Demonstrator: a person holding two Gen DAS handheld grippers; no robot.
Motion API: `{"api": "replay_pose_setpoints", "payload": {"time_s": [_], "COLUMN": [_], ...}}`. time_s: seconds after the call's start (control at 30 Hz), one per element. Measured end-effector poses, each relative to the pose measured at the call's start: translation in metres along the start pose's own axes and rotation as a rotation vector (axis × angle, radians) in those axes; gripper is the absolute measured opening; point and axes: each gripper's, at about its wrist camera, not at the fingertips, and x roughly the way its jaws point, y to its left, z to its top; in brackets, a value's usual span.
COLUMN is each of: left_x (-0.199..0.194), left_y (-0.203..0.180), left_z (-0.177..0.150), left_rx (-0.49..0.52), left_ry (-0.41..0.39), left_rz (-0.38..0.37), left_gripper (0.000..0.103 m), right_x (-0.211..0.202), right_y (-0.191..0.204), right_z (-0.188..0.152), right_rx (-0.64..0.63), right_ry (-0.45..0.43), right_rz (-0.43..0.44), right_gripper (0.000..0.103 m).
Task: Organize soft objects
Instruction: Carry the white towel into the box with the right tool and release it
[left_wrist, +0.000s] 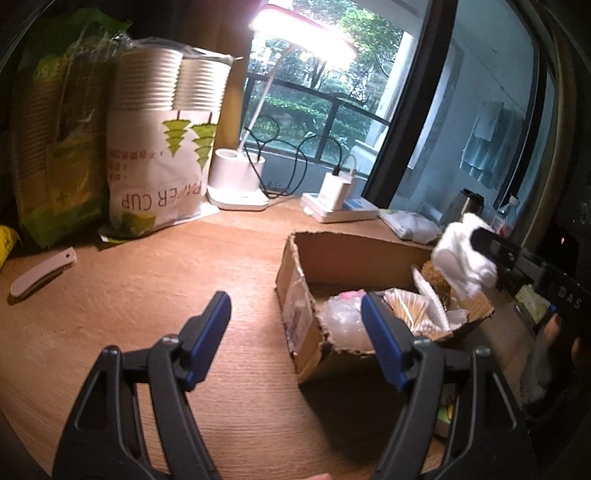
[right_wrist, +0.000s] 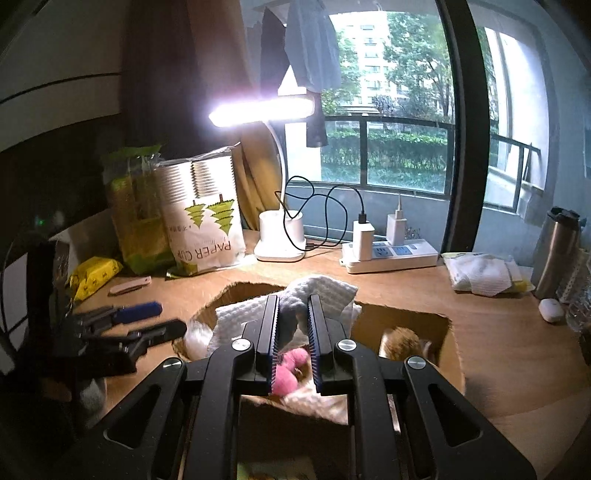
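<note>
The right gripper (right_wrist: 293, 306) pinches a white, waffle-textured cloth (right_wrist: 325, 291) between its ribbed blue pads, the soft fabric bunching up above an open cardboard box (right_wrist: 448, 334) with ragged, torn edges. Inside the box lie a fuzzy pink plush piece (right_wrist: 290, 373) and a brown furry lump (right_wrist: 400, 339). The left gripper (left_wrist: 295, 314) hovers beside the box with its jaws spread and nothing between them, over the smooth wood-grain desk (left_wrist: 147, 280). In its view the box also holds crinkled clear plastic (left_wrist: 341, 321). Further back stand a glossy bag of ribbed paper cups (right_wrist: 203, 218), a white desk lamp (right_wrist: 280, 236) and a power strip (right_wrist: 391, 254).
</note>
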Motion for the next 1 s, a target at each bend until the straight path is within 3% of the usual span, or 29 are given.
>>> {"api": "replay_pose_setpoints", "payload": {"time_s": [0.6,0.83,1.0], "left_x": [-0.005,-0.004,-0.005], "left_y": [0.019,0.024,0.023], "left_z": [0.001,0.000,0.000], "left_rx": [-0.083,-0.103,-0.103], "left_ry": [-0.036,-0.029,-0.032], "left_rz": [0.020,0.024,0.022], "left_gripper": [0.074,0.074,0.074], "right_x": [0.079,0.112,0.128], "right_y": [0.026,0.037,0.045], "right_z": [0.009,-0.003,-0.014], "right_rx": [0.048,0.032,-0.007], "right_ry": [0.117,0.220,0.310], "right_rz": [-0.037,-0.046,-0.044], "right_gripper": [0.016,0.017,0.025]}}
